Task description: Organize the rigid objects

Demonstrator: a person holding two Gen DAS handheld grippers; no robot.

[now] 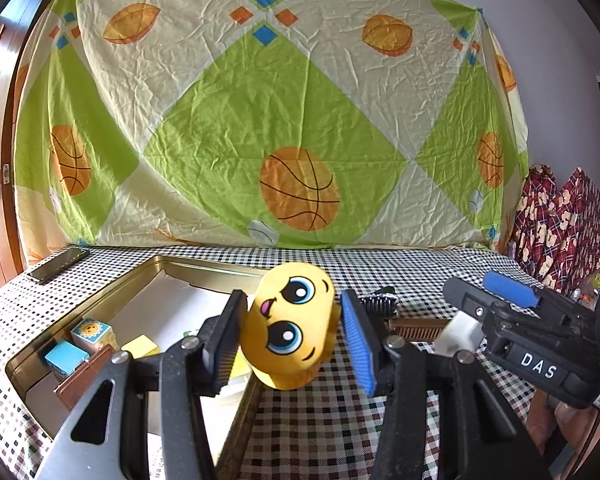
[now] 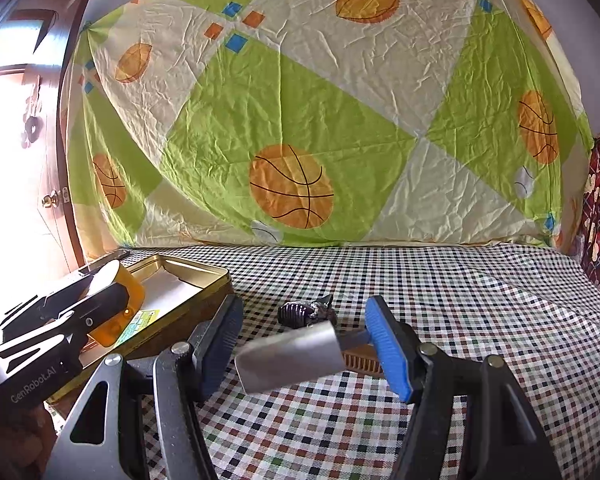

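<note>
My left gripper [image 1: 294,332] is shut on a yellow cartoon-face toy [image 1: 290,326] and holds it above the right rim of a gold metal tin [image 1: 204,266]. The tin holds picture blocks [image 1: 90,332], a blue block [image 1: 66,356] and a yellow piece [image 1: 140,346]. My right gripper [image 2: 306,344] has its jaws apart around a silvery metal piece [image 2: 290,356], which touches only the blue right pad [image 2: 388,350]. In the left wrist view the right gripper [image 1: 500,312] is at right. In the right wrist view the left gripper [image 2: 72,312] holds the toy [image 2: 120,300] over the tin [image 2: 188,276].
A brown comb [image 1: 416,328] [image 2: 362,362] and a dark ribbed object [image 2: 300,314] [image 1: 380,304] lie on the checkered tablecloth [image 2: 460,300]. A phone [image 1: 58,266] lies at the far left. A basketball-print sheet [image 1: 260,120] hangs behind. Red patterned fabric [image 1: 556,216] is at right.
</note>
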